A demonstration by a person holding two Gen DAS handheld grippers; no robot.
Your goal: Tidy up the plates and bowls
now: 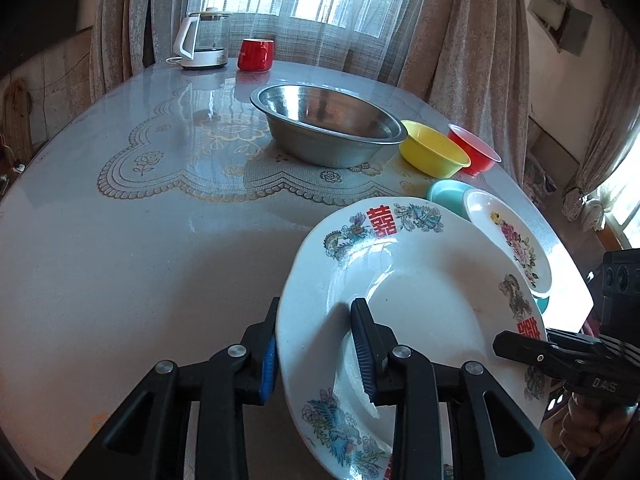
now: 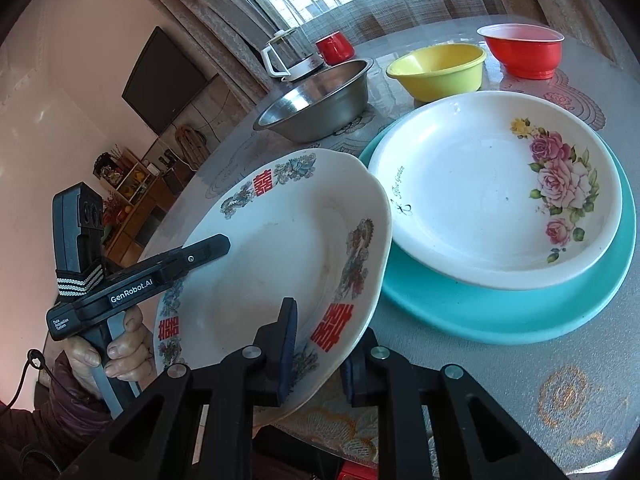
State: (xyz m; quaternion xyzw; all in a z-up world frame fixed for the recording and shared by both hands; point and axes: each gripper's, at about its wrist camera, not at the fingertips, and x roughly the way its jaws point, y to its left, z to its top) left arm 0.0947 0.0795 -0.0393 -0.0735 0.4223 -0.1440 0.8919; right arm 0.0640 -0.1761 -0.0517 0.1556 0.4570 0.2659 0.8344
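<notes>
A white plate with red characters and a dragon pattern (image 1: 424, 280) (image 2: 280, 248) hangs tilted above the table's near edge, held from both sides. My left gripper (image 1: 317, 320) grips its near rim, one pad under the rim and the other on the inner face. My right gripper (image 2: 322, 344) is shut on the opposite rim. In the left wrist view the right gripper (image 1: 520, 350) comes in from the right. Just beyond lies a white rose plate (image 2: 480, 200) (image 1: 508, 236), stacked on a teal plate (image 2: 500, 312). The held plate's far edge overlaps the rose plate's rim.
A steel basin (image 1: 328, 128) stands mid-table, with a yellow bowl (image 1: 434, 148) and a red bowl (image 1: 474, 148) to its right. A kettle (image 1: 200, 40) and a red cup (image 1: 256, 54) are at the far edge. A hand (image 2: 116, 348) holds the left gripper's handle.
</notes>
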